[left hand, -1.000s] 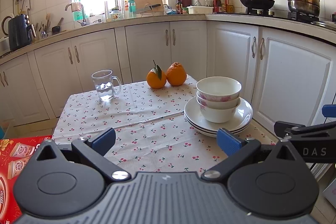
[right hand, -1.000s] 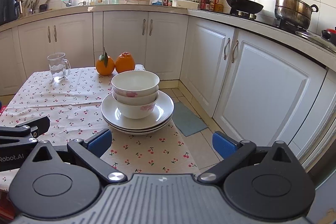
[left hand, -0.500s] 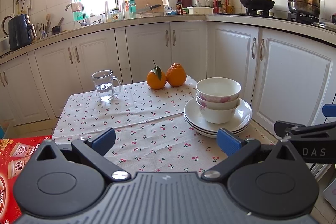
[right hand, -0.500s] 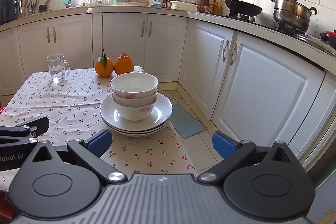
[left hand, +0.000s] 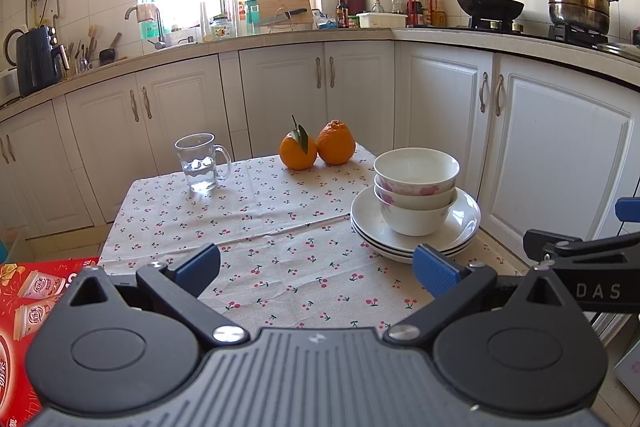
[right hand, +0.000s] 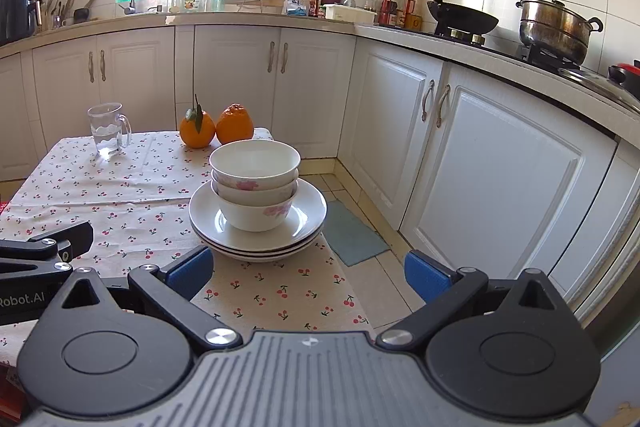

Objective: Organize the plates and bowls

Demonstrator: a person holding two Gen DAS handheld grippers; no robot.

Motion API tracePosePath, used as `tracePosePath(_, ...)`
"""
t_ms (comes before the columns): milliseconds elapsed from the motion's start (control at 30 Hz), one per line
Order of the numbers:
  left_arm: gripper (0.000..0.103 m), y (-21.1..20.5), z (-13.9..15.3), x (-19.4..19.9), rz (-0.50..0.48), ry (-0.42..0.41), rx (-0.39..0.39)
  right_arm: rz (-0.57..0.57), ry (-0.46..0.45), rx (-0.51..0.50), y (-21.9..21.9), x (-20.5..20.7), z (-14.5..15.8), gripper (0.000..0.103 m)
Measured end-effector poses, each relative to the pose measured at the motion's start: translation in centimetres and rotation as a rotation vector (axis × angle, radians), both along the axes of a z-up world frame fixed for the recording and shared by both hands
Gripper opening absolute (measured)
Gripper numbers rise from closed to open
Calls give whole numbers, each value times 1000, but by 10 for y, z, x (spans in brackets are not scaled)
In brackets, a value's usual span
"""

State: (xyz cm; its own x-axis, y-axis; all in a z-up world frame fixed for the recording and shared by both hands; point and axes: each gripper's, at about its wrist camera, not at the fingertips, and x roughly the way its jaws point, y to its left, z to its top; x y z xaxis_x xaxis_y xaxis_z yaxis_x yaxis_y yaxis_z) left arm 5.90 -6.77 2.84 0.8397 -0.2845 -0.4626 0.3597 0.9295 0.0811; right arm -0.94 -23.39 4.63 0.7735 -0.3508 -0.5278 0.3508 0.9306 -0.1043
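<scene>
The table [left hand: 256,227] in front of me wears a cloth printed with small red cherries, and it carries everything that matters here. Largest on it is the stack of white plates [left hand: 466,215], nested one in another near the table's right edge; in my right wrist view the same plates [right hand: 308,211] sit almost at the cloth's corner, above a green floor mat [right hand: 352,233]. Inside the top plate stand the bowls [left hand: 416,187], white with pink flowers, stacked upright one within the next, and from my right side the bowls [right hand: 256,183] show three rims. At the far edge of the table two oranges [left hand: 318,147] rest touching each other, one with a leaf on its stem. Left of them, well apart from the dishes, stands a glass mug [left hand: 200,163] with a little water in it. My left gripper [left hand: 316,265] hangs near the table's front edge with its jaws spread wide, holding nothing. My right gripper [right hand: 308,269] is likewise wide and empty, just short of the plates.
</scene>
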Motion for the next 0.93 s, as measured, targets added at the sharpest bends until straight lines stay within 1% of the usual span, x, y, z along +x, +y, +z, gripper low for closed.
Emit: tracePosePath(933,102,0,4,-2,9,-1,-12,5,-4,-12,2,-3,2,103)
